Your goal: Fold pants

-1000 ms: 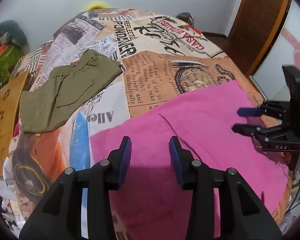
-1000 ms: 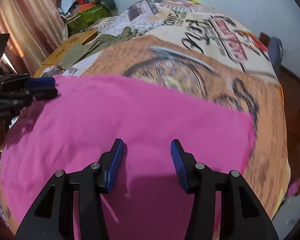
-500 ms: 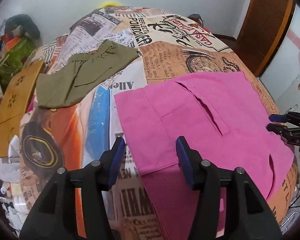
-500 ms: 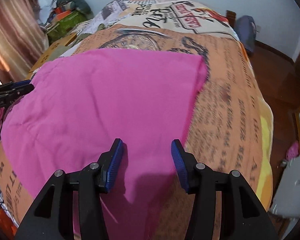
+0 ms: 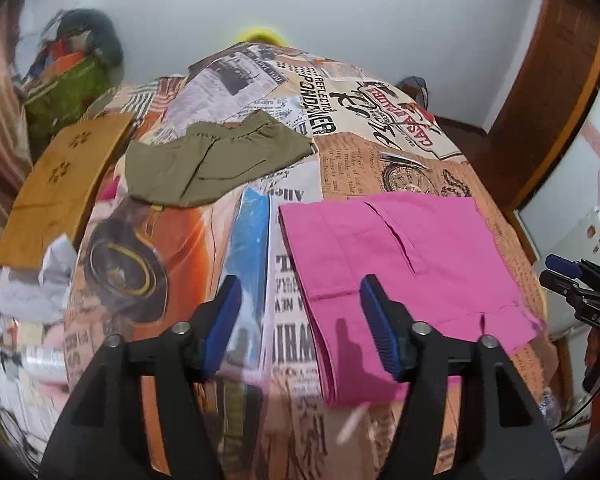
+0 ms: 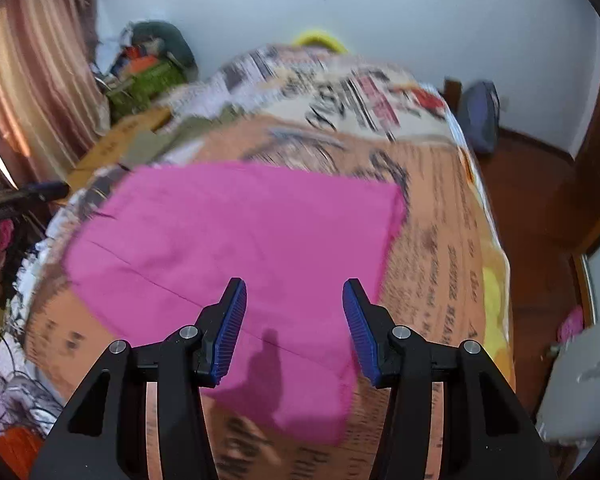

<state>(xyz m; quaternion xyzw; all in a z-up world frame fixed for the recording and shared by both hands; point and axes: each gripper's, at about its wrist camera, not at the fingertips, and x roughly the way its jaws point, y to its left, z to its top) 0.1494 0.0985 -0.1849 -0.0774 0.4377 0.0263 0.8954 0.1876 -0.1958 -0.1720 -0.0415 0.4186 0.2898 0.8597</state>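
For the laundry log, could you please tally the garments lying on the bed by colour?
Pink: 1, the folded pink pants near the bed's front edge
Olive green: 1, the olive pants farther back on the printed bedspread
Total: 2

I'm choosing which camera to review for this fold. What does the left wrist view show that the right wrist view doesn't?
Only the left wrist view shows the olive pants clearly, the pocket slit on the pink pants, and the right hand-held gripper at the frame edge.

Only the right wrist view shows the curtain clearly and the dark bag on the floor.

Both show the pink pants folded flat on the printed bedspread, with nothing between either hand-held gripper's fingers.
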